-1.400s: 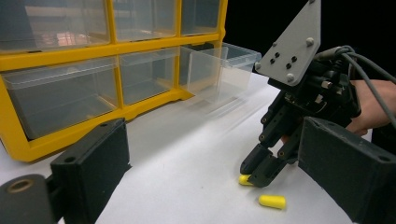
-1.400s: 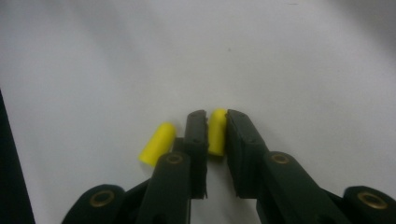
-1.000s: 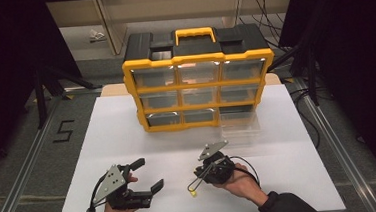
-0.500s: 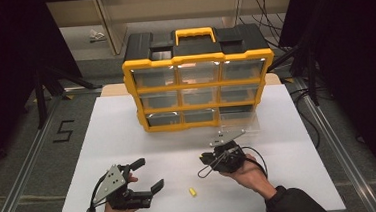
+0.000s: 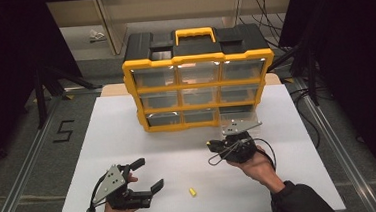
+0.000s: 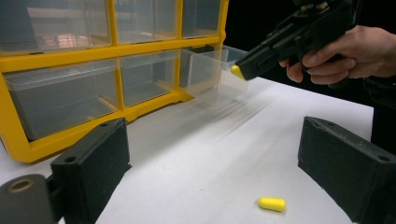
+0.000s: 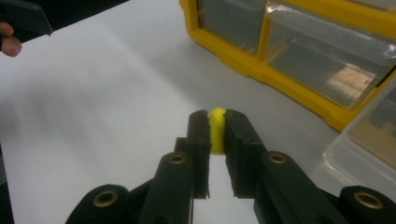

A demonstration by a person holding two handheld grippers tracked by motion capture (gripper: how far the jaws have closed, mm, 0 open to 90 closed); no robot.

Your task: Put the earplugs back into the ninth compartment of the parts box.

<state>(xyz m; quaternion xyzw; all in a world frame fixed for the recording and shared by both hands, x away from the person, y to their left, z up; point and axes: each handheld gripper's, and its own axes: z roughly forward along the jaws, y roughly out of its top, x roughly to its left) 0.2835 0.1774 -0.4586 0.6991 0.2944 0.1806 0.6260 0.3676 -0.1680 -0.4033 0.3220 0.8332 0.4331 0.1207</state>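
Since half a second ago the right tool (image 5: 213,145) has travelled farther from the person toward the yellow drawer cabinet (image 5: 200,87), and it now hovers just in front of the clear drawer (image 5: 238,116) pulled out at the cabinet's lower right. Its jaws are pinched onto a small yellow capsule (image 7: 216,124), which pokes out at their tips. The left tool (image 5: 143,175) is unmoved near the front edge of the white counter (image 5: 113,136), with its jaws spread wide and nothing between them. A second yellow capsule (image 5: 192,191) lies loose on the counter, just to the right of the left tool and nearer the person than the right tool.
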